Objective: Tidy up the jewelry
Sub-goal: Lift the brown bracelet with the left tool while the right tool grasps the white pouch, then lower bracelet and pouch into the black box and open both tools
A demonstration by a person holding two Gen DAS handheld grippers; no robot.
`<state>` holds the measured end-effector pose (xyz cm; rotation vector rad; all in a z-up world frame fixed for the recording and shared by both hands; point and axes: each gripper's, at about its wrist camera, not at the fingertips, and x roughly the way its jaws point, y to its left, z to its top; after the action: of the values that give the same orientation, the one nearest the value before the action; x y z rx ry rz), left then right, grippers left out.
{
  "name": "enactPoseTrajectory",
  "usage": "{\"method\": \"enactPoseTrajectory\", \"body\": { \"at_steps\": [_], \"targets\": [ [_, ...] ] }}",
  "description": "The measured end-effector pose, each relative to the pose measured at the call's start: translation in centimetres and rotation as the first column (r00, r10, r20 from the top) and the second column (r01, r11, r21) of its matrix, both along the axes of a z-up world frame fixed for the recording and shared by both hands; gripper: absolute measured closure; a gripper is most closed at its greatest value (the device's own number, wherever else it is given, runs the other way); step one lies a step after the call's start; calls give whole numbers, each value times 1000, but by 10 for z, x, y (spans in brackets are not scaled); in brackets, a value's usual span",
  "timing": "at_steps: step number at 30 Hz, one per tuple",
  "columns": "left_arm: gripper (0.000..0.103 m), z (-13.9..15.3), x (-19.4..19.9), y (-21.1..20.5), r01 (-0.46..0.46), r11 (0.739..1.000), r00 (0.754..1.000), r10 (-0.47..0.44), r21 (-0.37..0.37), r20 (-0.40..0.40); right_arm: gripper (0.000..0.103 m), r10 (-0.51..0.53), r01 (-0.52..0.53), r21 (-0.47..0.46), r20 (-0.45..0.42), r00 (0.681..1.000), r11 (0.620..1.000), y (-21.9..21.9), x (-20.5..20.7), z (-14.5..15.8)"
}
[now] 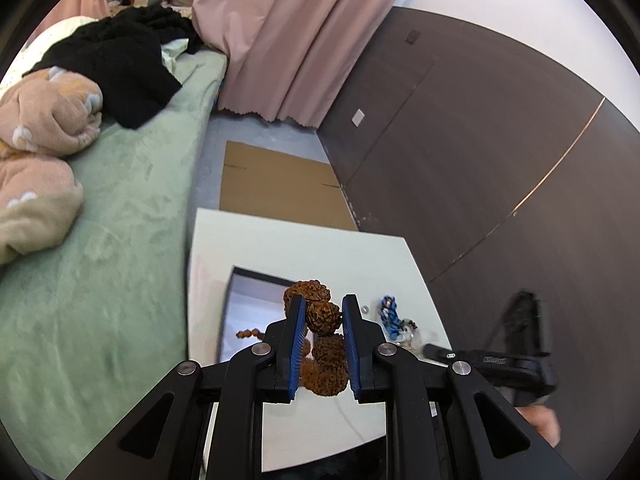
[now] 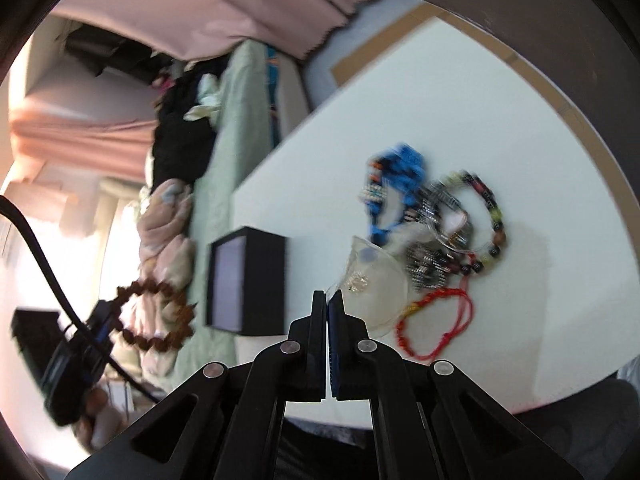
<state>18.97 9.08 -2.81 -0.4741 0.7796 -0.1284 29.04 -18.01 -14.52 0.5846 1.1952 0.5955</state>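
Brown, knobbly seed beads strung into a bracelet (image 1: 323,334) hang between the blue-padded jaws of the left gripper (image 1: 322,314), which are clamped on one bead. In the right wrist view the same bracelet (image 2: 158,316) shows as a full loop dangling from the left gripper (image 2: 98,324), held in the air off the left edge of the white worktop (image 2: 400,92), in front of the bed. In the left wrist view the bracelet hangs over the near corner of the open black rectangular box with a pale lining (image 1: 256,304); a second, thinner strand of small brown beads (image 1: 249,334) shows just left of the jaws, though whether it lies inside the box cannot be told. The box (image 2: 244,284) stands near the left edge of the worktop.

The right gripper (image 2: 328,300) has its jaws together with nothing between them, the tips hovering close to a clear plastic bag holding a small metallic piece (image 2: 370,280). Beyond the bag lies a blurred heap of jewelry: a blue woven cord bracelet (image 2: 400,184), a bracelet of dark and yellow-green beads (image 2: 490,216), silver-studded bands (image 2: 426,264), and a red braided string bracelet (image 2: 434,322) lying nearest on the right. Part of that heap, the blue cord bracelet (image 1: 390,314), shows right of the left jaws, with the right gripper (image 1: 496,356) blurred beside it.

A green-covered bed (image 1: 132,208) runs along the worktop's left side.
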Motion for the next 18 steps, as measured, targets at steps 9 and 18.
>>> {"method": "enactPoseTrajectory", "body": {
  "at_steps": [9,18],
  "targets": [
    [84,20,8,42,-40,999,998,39,-11,-45,100,185,-186,23,22,982,982,53,2,67],
    [84,30,17,60,-47,998,996,45,-30,-79,98,251,-248,63,-33,967,967,137,30,62]
  ]
}}
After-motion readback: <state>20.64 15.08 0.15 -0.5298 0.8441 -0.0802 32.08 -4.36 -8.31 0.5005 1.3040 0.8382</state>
